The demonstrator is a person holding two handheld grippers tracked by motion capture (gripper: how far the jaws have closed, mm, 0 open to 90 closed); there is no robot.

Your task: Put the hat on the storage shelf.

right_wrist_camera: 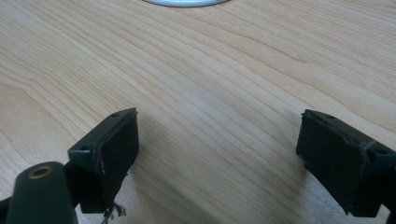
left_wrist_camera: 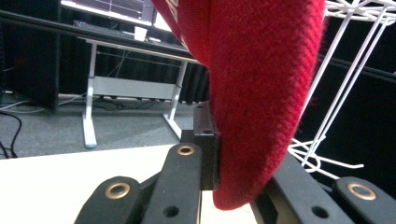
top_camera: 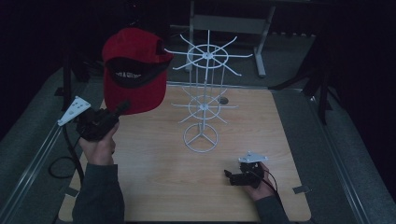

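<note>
Red baseball cap (top_camera: 135,70), lifted clear of the table and held up to the left of the white wire display rack (top_camera: 205,95), is the thing being worked. Its brim hangs downward and its dark inner lining faces the camera in the high view, so the open side of the crown is turned toward the person; that looks like a deliberate presentation for slipping it over one of the rack's upper hooks (top_camera: 236,57). The left gripper (top_camera: 122,108) has it by the lower edge of the brim: in the left gripper view the jaws are pinched tight on the red knit-textured fabric (left_wrist_camera: 261,93), with the cloth bulging out between them and the rack's white wires standing just beyond. Gripping the brim leaves the crown free to catch a hook, though the cap may swing on so small a hold.

Well apart from all this, the right gripper (top_camera: 229,176) rests low over the near part of the wooden table (top_camera: 154,186), in front of the rack's round base (top_camera: 201,136). Its jaws stand spread wide with nothing between them, only bare wood grain (right_wrist_camera: 215,93), so it seems parked out of the way, ready to steady the rack if hanging the cap makes it wobble.
</note>
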